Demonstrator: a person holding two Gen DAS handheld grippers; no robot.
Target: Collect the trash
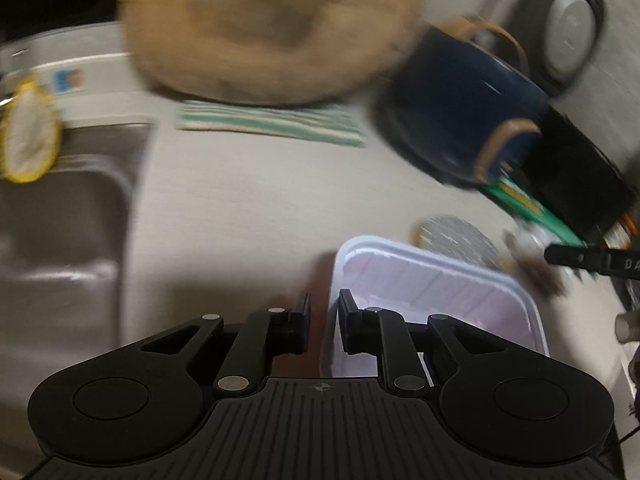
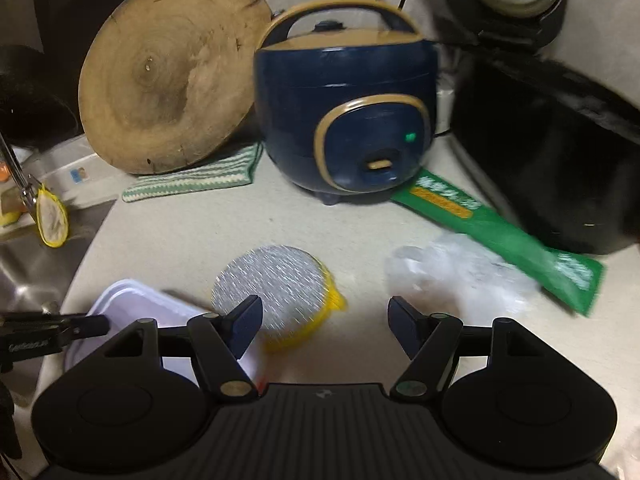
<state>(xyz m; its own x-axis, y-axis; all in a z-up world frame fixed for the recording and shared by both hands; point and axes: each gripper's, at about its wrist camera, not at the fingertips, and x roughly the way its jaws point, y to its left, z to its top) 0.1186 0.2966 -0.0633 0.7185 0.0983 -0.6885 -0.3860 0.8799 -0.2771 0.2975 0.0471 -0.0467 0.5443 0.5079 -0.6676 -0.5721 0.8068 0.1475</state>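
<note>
On the counter (image 2: 192,224), left to right, lie the trash pieces: a white tray (image 1: 436,300) by the sink (image 1: 60,216), a foil lid (image 2: 276,280) with a yellow rim, a crumpled clear wrap (image 2: 460,276), and a green packet (image 2: 500,236) partly under the cooker (image 2: 348,108).

The left gripper (image 1: 325,320) has its jaws nearly pressed together, straddling the tray's near-left rim. The blur hides whether the pads actually bite the rim, so I cannot tell if it is gripped. To do this well, I would seat the thin wall deep between the pads before lifting, and lift level so the light tray does not twist out.

The right gripper (image 2: 326,320) has its jaws spread, with nothing between them, hovering between lid and wrap. It should commit to 1 piece; the lid lies flat and may need an edge-on approach.

The left view is smeared. The tray's near end is cut off behind the gripper body, and no bin is visible.
</note>
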